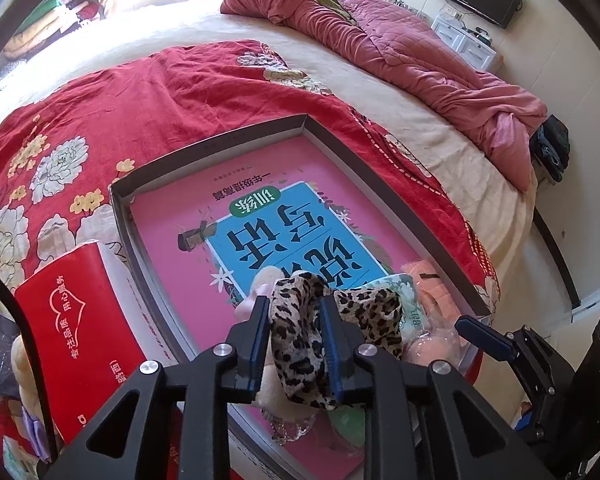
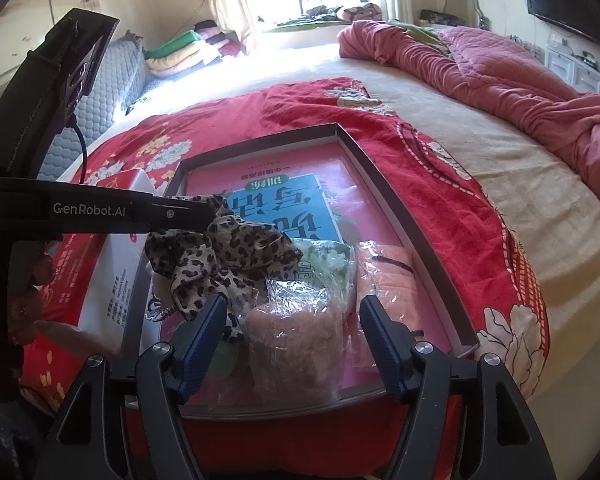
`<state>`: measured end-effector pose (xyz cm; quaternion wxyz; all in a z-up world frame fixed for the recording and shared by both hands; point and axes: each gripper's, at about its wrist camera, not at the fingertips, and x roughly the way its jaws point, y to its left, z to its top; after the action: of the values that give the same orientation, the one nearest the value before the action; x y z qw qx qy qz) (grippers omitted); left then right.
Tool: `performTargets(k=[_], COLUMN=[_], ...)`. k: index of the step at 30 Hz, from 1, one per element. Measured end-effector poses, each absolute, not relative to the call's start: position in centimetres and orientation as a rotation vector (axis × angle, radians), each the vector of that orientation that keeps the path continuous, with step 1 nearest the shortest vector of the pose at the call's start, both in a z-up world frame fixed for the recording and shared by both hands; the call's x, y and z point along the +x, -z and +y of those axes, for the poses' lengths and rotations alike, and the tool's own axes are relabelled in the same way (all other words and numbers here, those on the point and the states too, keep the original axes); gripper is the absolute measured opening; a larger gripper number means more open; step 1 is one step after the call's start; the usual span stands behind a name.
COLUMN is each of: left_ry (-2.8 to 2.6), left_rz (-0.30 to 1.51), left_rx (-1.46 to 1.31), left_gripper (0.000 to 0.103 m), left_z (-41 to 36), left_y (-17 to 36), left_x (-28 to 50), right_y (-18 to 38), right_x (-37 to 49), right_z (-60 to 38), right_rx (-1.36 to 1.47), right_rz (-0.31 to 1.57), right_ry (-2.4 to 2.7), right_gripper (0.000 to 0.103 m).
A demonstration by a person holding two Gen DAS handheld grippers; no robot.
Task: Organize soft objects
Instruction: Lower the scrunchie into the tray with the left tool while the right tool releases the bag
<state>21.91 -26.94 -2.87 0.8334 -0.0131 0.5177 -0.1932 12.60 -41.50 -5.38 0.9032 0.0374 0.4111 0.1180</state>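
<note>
A bed (image 2: 440,128) carries a red flowered cover (image 2: 308,108), and on that cover lies a shallow grey box (image 2: 396,216). Its floor is a pink sheet with a blue panel of Chinese characters (image 1: 296,232). At the box's near edge lie a leopard-print cloth (image 2: 220,256), a bagged pinkish fluffy item (image 2: 296,344) and a bagged peach cloth (image 2: 388,276). A red packet (image 1: 80,328) with Chinese writing sits just outside the box's left wall. The left gripper (image 1: 296,344), marked "GenRobot.AI", stands narrowly parted with the leopard cloth between its jaws. The right gripper (image 2: 296,320) is wide, straddling the fluffy bag.
</note>
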Motion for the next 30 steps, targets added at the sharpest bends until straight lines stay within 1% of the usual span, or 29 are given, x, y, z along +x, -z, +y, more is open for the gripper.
performTargets(k=[1, 4, 9, 11, 13, 18, 20, 24, 30], left_ry=[0.413, 0.414, 0.403, 0.403, 0.405, 0.399, 0.394, 0.392, 0.364], left_rz=[1.092, 1.083, 1.063, 1.053, 1.043, 1.030, 1.020, 0.996, 0.972], left_rx=[-0.029, -0.021, -0.004, -0.010, -0.017, -0.039, -0.049, -0.055, -0.027], left_gripper=[0.032, 0.038, 0.039, 0.040, 0.045, 0.045, 0.046, 0.052, 0.054], left_z=[-26.9, -26.9, -26.8, -26.6, -26.4, -25.7, -25.3, -24.8, -24.3], left_y=[2.8, 2.5, 1.8, 1.5, 1.2, 0.6, 0.3, -0.4, -0.9], left_x=[21.9, 21.8, 21.7, 21.6, 21.5, 21.4, 21.1, 20.4, 19.1], right_y=[5.4, 5.3, 5.0, 4.8, 4.5, 4.2, 4.0, 3.5, 2.6], right_x=[12.6, 12.6, 12.5, 12.4, 12.3, 12.0, 11.8, 11.7, 11.3], right_z=[-41.6, -41.8, -42.5, -43.1, -43.5, -44.4, -44.6, -44.6, -44.0], right_rx=[0.079, 0.091, 0.132, 0.161, 0.191, 0.242, 0.248, 0.243, 0.207], right_rz=[0.847, 0.840, 0.814, 0.800, 0.787, 0.763, 0.753, 0.730, 0.694], right_ry=[-0.241, -0.232, -0.212, -0.205, -0.201, -0.177, -0.167, -0.158, -0.151], right_gripper=[0.073, 0.073, 0.073, 0.073, 0.077, 0.077, 0.077, 0.078, 0.078])
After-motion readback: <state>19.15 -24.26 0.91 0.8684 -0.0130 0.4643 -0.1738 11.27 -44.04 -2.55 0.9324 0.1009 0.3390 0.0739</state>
